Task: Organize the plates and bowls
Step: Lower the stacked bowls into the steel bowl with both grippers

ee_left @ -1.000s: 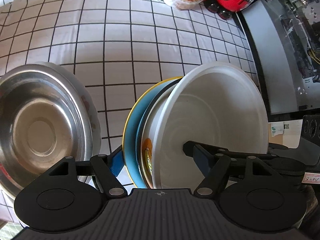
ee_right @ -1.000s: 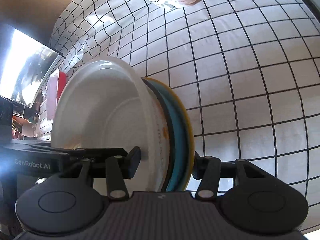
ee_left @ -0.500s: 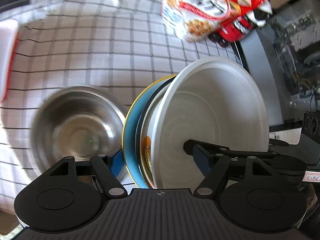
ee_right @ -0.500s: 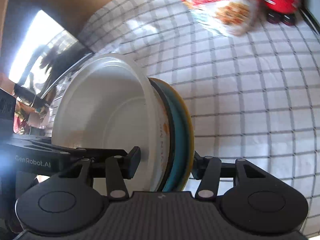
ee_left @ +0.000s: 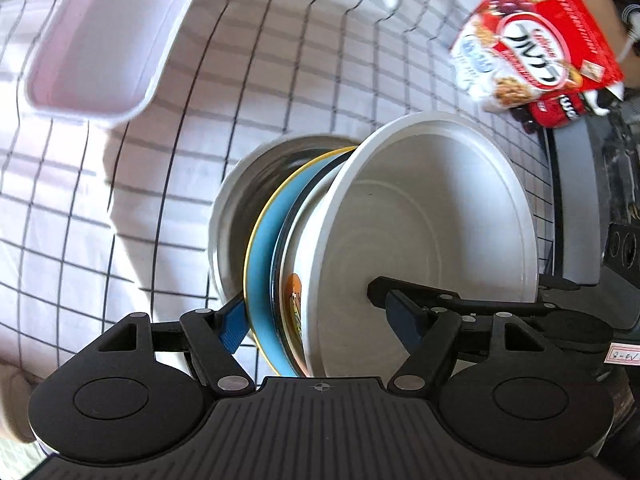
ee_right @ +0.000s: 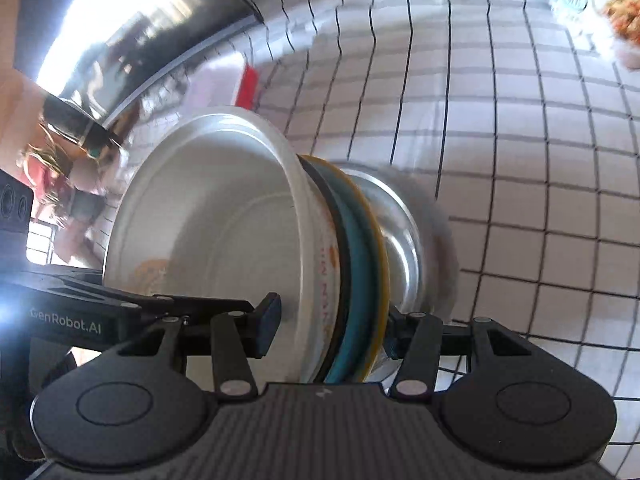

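**Stacked dishes poised above the steel bowl**

Both grippers hold one nested stack: a white bowl [ee_left: 432,240] seated on a blue plate [ee_left: 262,264] with a yellow rim. The left gripper [ee_left: 316,320] has its jaws pinching the stack, one finger behind the plate, the other inside the bowl. The right gripper [ee_right: 332,324] pinches it the same way from the opposite side. In both wrist views the stack sits just in front of a steel bowl [ee_right: 400,236] resting on the checked cloth of the desk [ee_left: 120,208]; whether plate and steel bowl already touch cannot be told, as the frames are blurred.

The step looks like nesting the stack into the steel bowl. To do it well, keep both grips level with each other, centre the plate over the steel rim, lower evenly, and spread the jaws only once the weight rests below.

In the left view a pink-lidded container [ee_left: 100,36] lies at 10 o'clock and a red cereal bag [ee_left: 536,36] at 2 o'clock, both well apart from the stack. Neither blocks the way; the outer fingers beneath the plate may catch the steel rim.
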Motion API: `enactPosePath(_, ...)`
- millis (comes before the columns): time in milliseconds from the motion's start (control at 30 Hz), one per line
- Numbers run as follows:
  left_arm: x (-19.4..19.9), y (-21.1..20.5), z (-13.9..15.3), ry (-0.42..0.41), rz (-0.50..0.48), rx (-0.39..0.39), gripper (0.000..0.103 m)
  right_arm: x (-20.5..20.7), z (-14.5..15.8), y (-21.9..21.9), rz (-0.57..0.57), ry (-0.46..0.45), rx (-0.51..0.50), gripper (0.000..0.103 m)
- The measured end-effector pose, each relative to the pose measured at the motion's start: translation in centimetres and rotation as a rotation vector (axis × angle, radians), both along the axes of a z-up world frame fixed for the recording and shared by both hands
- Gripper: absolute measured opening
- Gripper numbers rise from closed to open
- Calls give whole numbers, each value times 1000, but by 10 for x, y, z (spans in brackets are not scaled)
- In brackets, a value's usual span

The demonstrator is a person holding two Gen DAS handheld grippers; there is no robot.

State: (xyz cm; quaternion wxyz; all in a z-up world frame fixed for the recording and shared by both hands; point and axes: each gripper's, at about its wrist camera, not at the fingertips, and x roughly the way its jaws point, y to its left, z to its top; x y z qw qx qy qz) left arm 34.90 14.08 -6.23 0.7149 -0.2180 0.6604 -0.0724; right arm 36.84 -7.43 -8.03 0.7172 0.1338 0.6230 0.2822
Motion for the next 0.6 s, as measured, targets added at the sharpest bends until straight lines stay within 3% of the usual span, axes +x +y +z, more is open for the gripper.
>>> enactPosePath(100, 0, 7, -14, 15, 9, -20, 76, 0, -13, 8, 4, 37, -28, 52)
enactPosePath(267, -3, 6, -9, -26, -24, 16, 75, -3, -24, 9, 15, 79, -28, 57)
enactPosePath(433, -4, 11, -10, -30, -19, 22, 65, 3, -29, 12, 7, 82, -56, 57)
enactPosePath(600, -6, 16, -10, -26, 1, 27, 50, 6, -24, 15, 44, 55, -99, 57)
